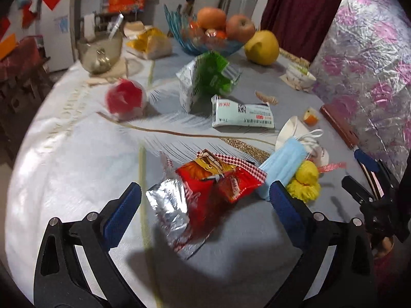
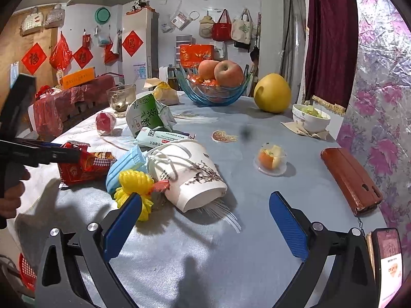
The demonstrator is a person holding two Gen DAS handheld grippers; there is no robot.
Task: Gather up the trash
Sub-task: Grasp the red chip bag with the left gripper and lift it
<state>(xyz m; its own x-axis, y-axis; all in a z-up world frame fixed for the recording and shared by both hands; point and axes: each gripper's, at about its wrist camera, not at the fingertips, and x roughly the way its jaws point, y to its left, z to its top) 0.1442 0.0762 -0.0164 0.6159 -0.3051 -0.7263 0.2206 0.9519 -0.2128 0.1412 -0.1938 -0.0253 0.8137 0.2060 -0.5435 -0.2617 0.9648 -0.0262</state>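
Observation:
My left gripper (image 1: 205,195) is open, its blue fingers on either side of a red and silver snack wrapper (image 1: 200,192) lying on the table. Beside it lie a blue face mask (image 1: 282,166), a yellow net (image 1: 305,182) and a tipped paper cup (image 1: 290,131). My right gripper (image 2: 205,205) is open and empty, just in front of the paper cup (image 2: 195,177), with the yellow net (image 2: 136,187) by its left finger. The mask (image 2: 123,164) and wrapper (image 2: 82,166) lie to the left. A green carton (image 2: 146,115), a white medicine box (image 2: 159,137) and a small fruit cup (image 2: 271,157) lie farther back.
A blue glass fruit bowl (image 2: 213,95), a yellow pomelo (image 2: 272,92), a white bowl (image 2: 310,118) and a glass bowl (image 2: 120,97) stand at the back. A brown wallet (image 2: 349,179) and a phone (image 2: 388,264) lie at the right edge. A red basket (image 2: 25,272) sits below left.

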